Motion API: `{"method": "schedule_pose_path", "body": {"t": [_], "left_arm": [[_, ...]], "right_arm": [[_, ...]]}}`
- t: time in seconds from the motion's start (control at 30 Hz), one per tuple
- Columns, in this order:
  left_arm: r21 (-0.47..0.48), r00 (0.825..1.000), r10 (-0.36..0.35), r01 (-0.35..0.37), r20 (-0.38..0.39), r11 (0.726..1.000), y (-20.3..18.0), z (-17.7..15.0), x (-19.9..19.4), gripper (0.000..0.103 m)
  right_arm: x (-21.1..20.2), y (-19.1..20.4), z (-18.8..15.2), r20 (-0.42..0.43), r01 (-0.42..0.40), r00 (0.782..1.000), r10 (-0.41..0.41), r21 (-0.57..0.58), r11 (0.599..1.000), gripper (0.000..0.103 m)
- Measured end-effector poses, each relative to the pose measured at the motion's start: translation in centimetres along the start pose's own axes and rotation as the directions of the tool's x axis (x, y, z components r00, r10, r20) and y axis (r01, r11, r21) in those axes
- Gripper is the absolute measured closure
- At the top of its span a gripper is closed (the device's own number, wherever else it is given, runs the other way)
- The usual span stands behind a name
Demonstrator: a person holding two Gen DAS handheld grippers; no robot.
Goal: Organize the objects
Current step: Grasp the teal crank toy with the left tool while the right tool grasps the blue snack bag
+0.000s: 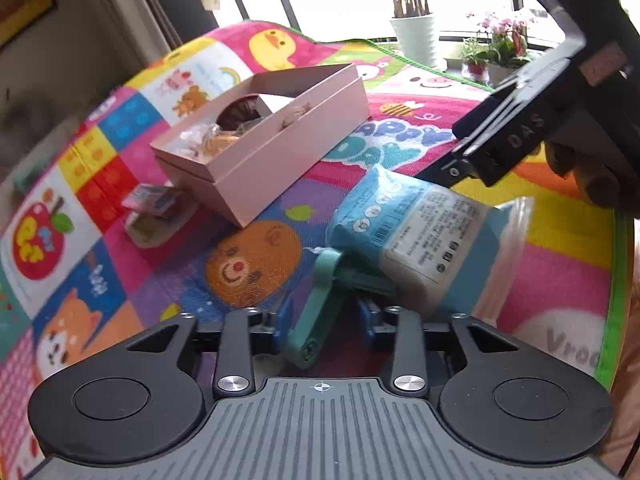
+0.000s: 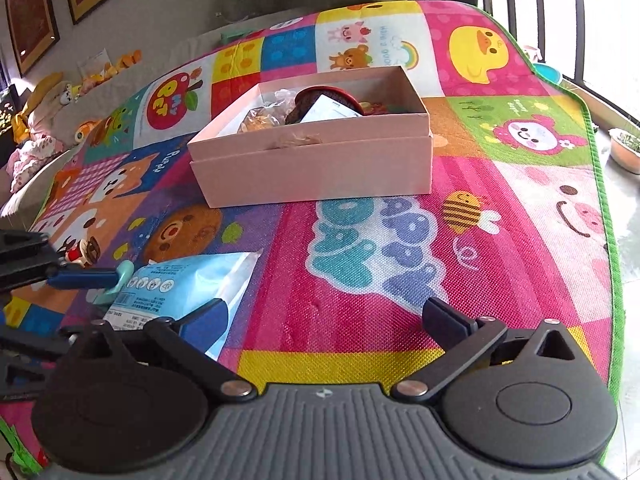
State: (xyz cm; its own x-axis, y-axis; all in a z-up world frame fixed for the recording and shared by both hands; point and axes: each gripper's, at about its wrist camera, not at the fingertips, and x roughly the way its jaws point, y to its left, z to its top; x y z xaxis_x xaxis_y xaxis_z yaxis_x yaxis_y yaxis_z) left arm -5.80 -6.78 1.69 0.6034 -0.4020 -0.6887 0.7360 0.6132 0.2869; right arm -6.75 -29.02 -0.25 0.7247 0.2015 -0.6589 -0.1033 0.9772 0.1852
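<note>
While hovering low over the colourful cartoon-print play mat (image 2: 360,264), left gripper (image 1: 326,312) narrowed on a teal plastic clip-like tool (image 1: 320,296), blue pads seemingly touching its arm. Lying just ahead and slightly right: soft blue-and-white plastic packet (image 1: 416,236), partly tucked under a clear bag. Looks light, crinkly and slippery; best pinched at a flat sealed edge, not the puffy middle. Right gripper (image 2: 324,320) spread fully wide, holding nothing, packet by its left finger. Farther ahead, open pale pink cardboard box (image 2: 316,160), already part-filled, probably the destination.
</note>
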Motion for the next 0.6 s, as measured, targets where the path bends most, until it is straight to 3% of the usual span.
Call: {"method": "schedule_pose_path", "body": {"t": [0.1,0.17,0.23,0.37,0.43,0.5,0.6], "left_arm": [[-0.096,0.999,0.005,-0.009,-0.037,0.995,1.0,0.1,0.2,0.079],[-0.173,0.996,0.042,-0.055,-0.075,0.983,1.8,-0.3,0.0,0.087],[-0.274,0.994,0.053,-0.078,-0.098,0.959,3.0,-1.0,-0.6,0.087],[-0.446,0.997,0.008,-0.043,-0.079,0.894,4.5,-2.4,-1.2,0.087],[-0.481,0.997,-0.001,-0.037,-0.078,0.876,4.9,-2.5,-1.1,0.087],[-0.465,0.996,-0.001,-0.039,-0.085,0.884,4.9,-2.3,-1.2,0.087],[-0.430,0.997,0.024,-0.053,-0.072,0.901,4.3,-2.4,-1.3,0.087]], "right_arm": [[-0.5,-0.5,0.2,0.003,-0.030,1.000,0.030,0.029,0.999,0.000],[-1.2,-0.6,0.2,0.027,-0.045,0.999,0.044,0.039,0.998,0.000],[-1.9,-0.3,0.5,0.057,-0.062,0.997,0.060,0.034,0.998,0.000],[-2.9,1.6,1.2,0.072,-0.155,0.985,0.154,0.009,0.988,0.000],[-2.7,3.1,1.3,0.052,-0.184,0.981,0.185,-0.019,0.983,0.000],[-2.1,4.6,1.2,0.022,-0.194,0.981,0.195,-0.045,0.980,0.001],[-0.9,6.1,0.8,-0.034,-0.204,0.979,0.202,-0.072,0.976,0.012]]}}
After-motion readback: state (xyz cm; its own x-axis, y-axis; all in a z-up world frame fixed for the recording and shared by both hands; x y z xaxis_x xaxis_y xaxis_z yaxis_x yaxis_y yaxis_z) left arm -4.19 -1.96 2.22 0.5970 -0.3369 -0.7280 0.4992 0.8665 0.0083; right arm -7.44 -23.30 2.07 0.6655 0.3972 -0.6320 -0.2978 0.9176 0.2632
